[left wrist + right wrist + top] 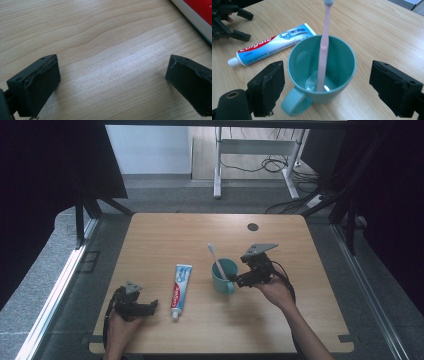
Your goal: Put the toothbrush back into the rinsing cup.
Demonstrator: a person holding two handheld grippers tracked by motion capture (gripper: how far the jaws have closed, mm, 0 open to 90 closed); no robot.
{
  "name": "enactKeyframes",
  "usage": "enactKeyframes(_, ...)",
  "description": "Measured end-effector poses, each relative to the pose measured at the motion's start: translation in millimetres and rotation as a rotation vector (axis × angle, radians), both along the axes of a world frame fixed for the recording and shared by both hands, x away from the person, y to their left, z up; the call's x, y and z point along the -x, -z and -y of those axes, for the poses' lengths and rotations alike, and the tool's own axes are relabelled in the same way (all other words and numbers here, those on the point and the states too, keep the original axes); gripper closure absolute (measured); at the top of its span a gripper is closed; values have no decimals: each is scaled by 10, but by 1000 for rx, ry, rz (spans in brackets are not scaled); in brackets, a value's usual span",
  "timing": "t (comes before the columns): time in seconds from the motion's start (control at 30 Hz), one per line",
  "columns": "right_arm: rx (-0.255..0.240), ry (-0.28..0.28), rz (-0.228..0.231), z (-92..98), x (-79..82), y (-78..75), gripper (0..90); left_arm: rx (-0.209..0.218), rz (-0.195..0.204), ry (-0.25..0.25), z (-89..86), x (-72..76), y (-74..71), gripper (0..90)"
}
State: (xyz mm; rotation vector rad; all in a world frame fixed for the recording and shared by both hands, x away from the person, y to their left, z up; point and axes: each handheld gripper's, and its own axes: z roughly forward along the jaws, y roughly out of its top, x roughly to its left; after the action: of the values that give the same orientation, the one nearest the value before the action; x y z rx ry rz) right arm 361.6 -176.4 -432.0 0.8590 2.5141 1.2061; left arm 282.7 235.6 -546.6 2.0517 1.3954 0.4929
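Standing near the middle of the bench (pixel 165 227) was one teal mug (pixel 223 275), one pink toothbrush (pixel 216 257) leaning upright inside it. One toothpaste tube (pixel 180 291) lay flat just left of it. The right tongs (pixel 237 281) gaped wide, empty, by the mug's handle; the left tongs (pixel 151 306) rested apart near the tube's cap, nothing between them.

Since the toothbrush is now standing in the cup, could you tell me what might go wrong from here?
1. The right hand-held gripper, open, has its pads either side of the teal cup; a careless pull-back could knock the handle and tip it.
2. The pink toothbrush only leans on the rim, so a jolt could topple it out.
3. The toothpaste tube lies close beside the cup and could be nudged by the left hand-held gripper.
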Motion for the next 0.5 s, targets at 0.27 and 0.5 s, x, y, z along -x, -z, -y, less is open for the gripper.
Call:
enactKeyframes(0.27,-4,23,-2,156,46,54,126,9,1,-12,-3,-7,-5,2)
enactKeyframes(0.5,0,42,-4,269,73,87,127,22,10,-18,-10,-6,-47,4)
